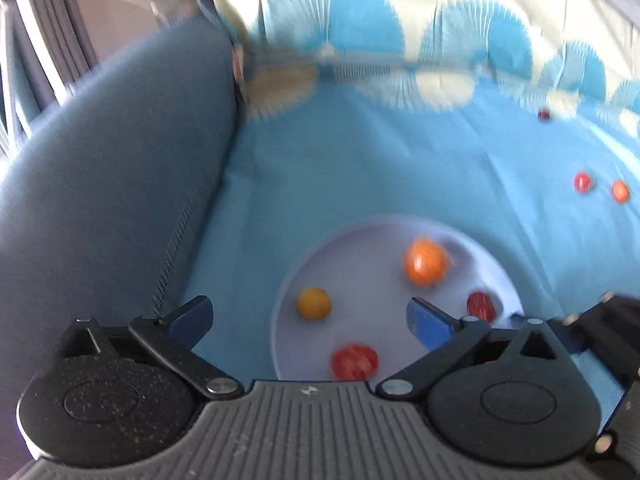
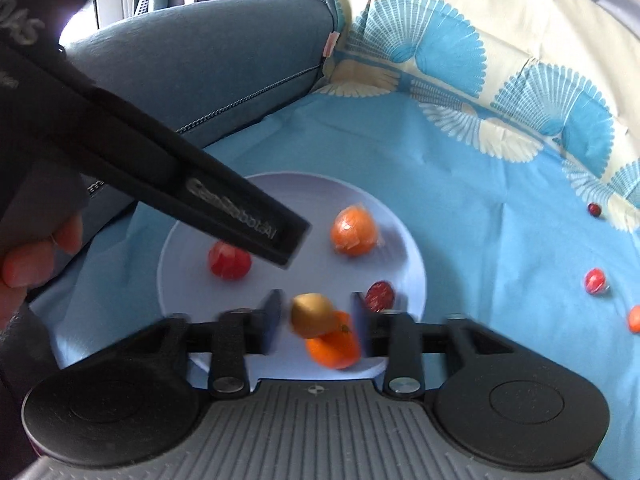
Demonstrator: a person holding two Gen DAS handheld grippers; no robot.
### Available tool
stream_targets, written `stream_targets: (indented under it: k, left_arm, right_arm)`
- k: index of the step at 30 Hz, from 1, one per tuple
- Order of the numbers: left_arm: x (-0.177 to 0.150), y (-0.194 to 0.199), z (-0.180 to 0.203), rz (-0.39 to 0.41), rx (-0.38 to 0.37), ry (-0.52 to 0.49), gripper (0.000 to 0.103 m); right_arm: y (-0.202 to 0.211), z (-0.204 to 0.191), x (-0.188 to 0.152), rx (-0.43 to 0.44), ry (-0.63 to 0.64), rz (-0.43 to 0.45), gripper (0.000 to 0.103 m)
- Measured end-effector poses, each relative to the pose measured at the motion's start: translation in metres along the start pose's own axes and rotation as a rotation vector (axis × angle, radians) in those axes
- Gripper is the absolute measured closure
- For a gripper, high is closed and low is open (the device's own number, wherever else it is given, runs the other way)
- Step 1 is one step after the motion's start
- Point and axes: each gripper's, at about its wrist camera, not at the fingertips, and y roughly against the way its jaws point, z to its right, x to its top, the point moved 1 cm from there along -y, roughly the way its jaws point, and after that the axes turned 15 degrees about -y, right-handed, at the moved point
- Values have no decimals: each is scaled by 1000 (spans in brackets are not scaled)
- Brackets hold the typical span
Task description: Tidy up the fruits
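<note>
Small round fruits sit scattered on a pale plate lying on a blue cloth: a large orange fruit at the far side, a red fruit to the left, a dark red fruit at the right rim. Directly above the near part of the plate, a yellow fruit and a second orange fruit show between the blue pads of the right hand-held gripper. Its jaws stand partly apart, with clear gaps on both sides of the yellow fruit; it appears released and dropping rather than gripped.

The left hand-held gripper is spread as wide as it goes and holds nothing, its tips straddling the plate's left half. From the right wrist view its dark arm crosses in from the left above the plate, with a person's fingers at the frame's edge.

Three more fruits lie loose on the cloth well to the right: a dark fruit farthest off, a red one and an orange one nearer. They are probably light, smooth-skinned and quick to roll, and likely soft enough to bruise. Each is best taken across its widest girth with gentle pressure. A grey-blue cushion borders the cloth at the far left.
</note>
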Motion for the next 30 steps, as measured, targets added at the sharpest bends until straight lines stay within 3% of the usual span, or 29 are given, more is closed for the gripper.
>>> stream_targets:
  k: [1, 7, 12, 17, 22, 30]
  left_arm:
    - [-1, 5, 0, 3, 12, -11, 0]
    - [-23, 49, 1, -56, 25, -11, 0]
    - [-55, 100, -1, -111, 22, 68, 0]
    - [-84, 149, 0, -117, 7, 107, 0]
    - [-97, 190, 7, -56, 24, 123, 0]
    - [-94, 237, 26, 51, 38, 98, 0]
  right_arm:
    - [4, 1, 1, -14, -2, 14, 33]
    - [54, 7, -3, -3, -48, 17, 12]
    - [109, 0, -21, 15, -78, -13, 7]
    - [163, -13, -35, 3, -93, 53, 3]
    - [204, -16, -45, -25, -108, 146, 1]
    - [247, -11, -61, -41, -146, 222, 1]
